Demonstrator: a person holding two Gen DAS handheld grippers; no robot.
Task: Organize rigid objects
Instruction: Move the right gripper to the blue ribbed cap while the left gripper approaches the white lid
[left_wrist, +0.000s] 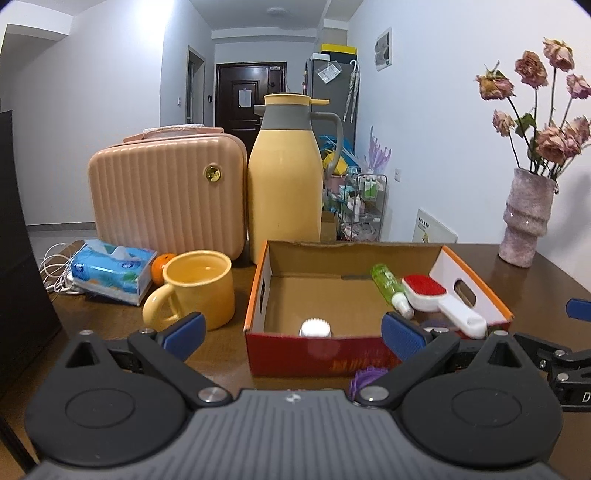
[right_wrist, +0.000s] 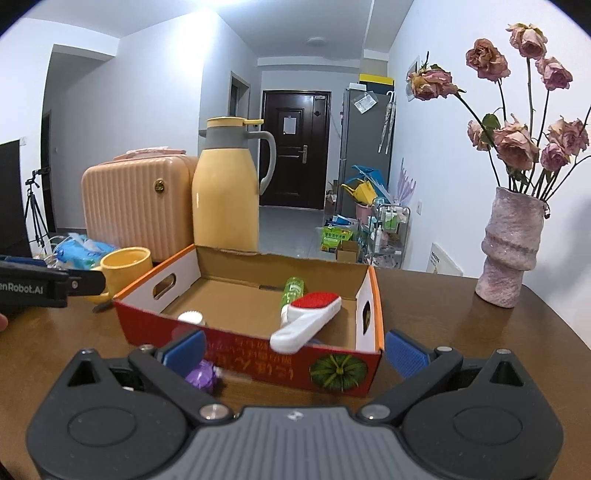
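Box (right_wrist: 255, 354) holds three items (claws spread).

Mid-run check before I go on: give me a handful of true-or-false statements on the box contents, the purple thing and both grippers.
1. The green bottle lies inside the cardboard box. True.
2. The red-and-white brush sits on the table outside the box. False: it is in the box, its handle resting over the front wall.
3. The purple object is on the table in front of the box. True.
4. The left gripper is clamped on the yellow mug. False: its jaws are wide apart and empty; the mug stands apart, left of the box.
5. The right gripper is open and holds nothing. True.
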